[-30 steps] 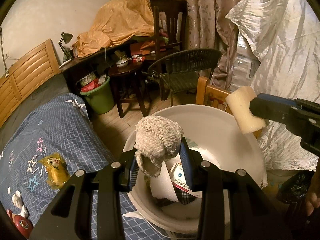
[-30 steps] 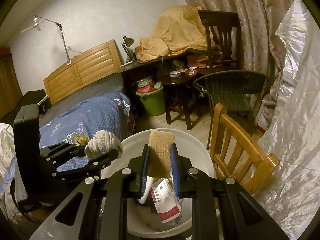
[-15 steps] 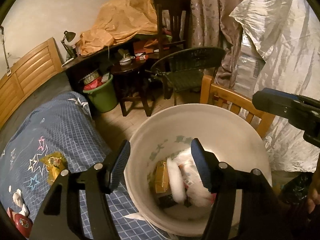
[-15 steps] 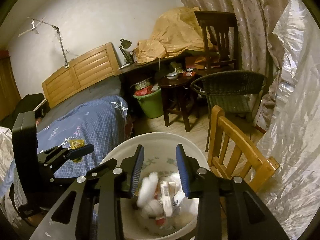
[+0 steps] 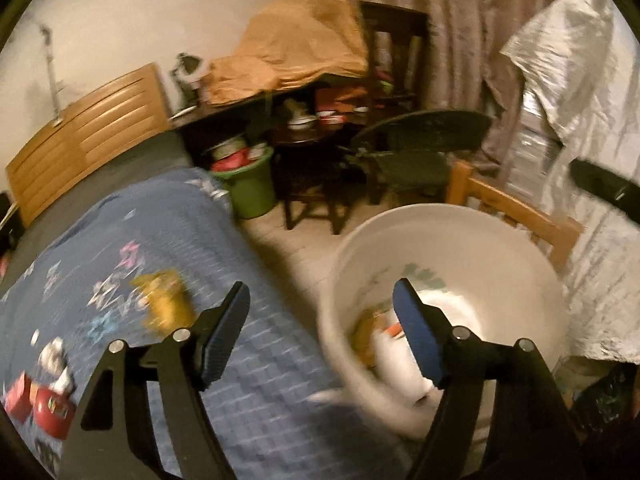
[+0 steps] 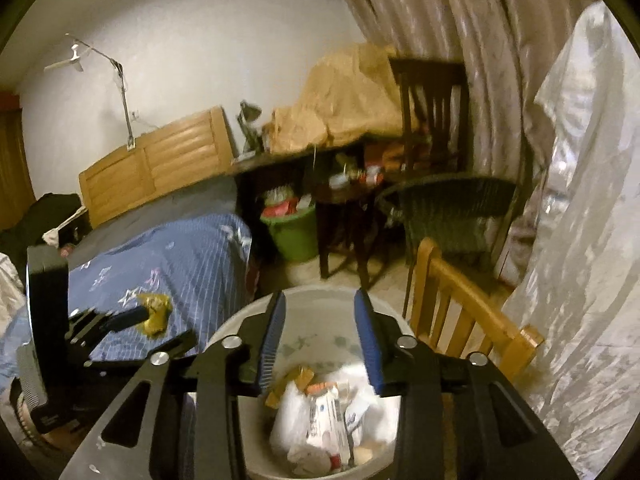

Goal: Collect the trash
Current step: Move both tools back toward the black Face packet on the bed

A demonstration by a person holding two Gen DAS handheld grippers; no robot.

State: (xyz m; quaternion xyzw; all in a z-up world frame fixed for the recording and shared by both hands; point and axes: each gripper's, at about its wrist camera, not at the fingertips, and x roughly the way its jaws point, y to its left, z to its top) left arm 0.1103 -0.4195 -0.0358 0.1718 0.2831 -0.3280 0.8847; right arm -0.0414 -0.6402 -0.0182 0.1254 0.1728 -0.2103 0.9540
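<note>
Both my claws are empty. My left gripper [image 5: 320,332] has just been opening and its jaws now stand wide with nothing between them; one finger hangs over the blue quilt [image 5: 120,264], the other over the rim of the white bucket [image 5: 460,216]. My right gripper [image 6: 320,340] has also just been opening, to a middling gap, and it too grips nothing; it points straight down into the bucket [image 6: 256,312] from above.

So I judge the drop-off step finished: wrappers, white paper and a brownish piece lie heaped in the bottom of the bucket [image 6: 320,412], apart from my pads.

What is left, as I read it, sits on the bed. A crumpled yellow wrapper [image 5: 164,304] lies on the quilt not far from the edge that faces the bucket, just ahead of my left finger. Towards the near left corner of the quilt I make out red packets [image 5: 44,404] and something small and white [image 5: 56,360]; the picture is smeared there, so I cannot tell what they are.

The next move, I think, belongs to my left claw: swing away from the bucket, bring the wide jaws down astride the yellow wrapper and close gently, since it looks thin and crushable and the quilt beneath may get pinched along with it
</note>
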